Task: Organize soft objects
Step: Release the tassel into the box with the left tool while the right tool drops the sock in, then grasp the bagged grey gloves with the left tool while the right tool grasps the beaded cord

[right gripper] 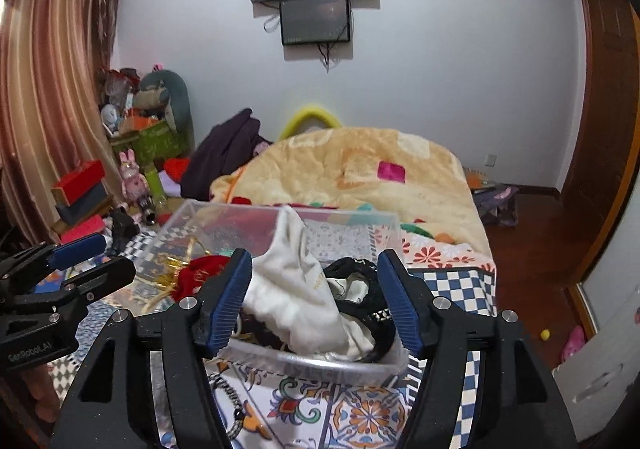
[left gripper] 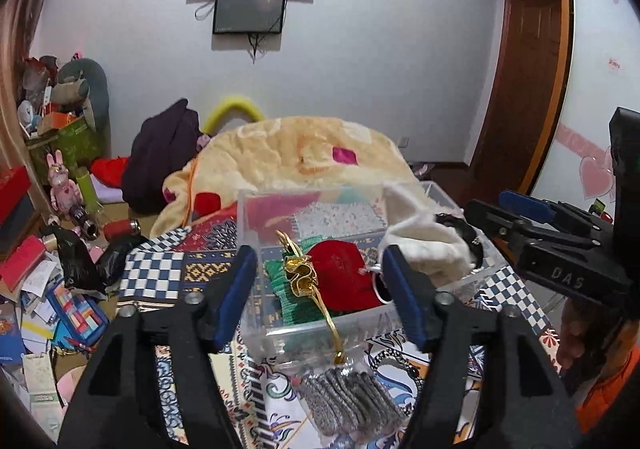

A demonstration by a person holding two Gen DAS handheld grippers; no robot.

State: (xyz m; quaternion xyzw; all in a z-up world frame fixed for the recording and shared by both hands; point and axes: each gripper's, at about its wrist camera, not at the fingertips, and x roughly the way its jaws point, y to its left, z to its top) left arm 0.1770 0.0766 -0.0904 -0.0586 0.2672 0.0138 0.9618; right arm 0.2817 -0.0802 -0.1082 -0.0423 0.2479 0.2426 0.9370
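Sitting on the patterned bedspread [right gripper: 360, 409], clear bin [left gripper: 256, 225] is the anchor: grey knit piece [left gripper: 352, 405] just in front. Inside, L to R: green knit [left gripper: 288, 289], gold ribbon [left gripper: 304, 277] running front-back, red pouch [left gripper: 344, 273], white cloth [right gripper: 296, 289] draped upright, black lace [right gripper: 360, 269]. Left gripper [left gripper: 320, 289] and right gripper [right gripper: 316, 297] both spread apart, holding nothing.
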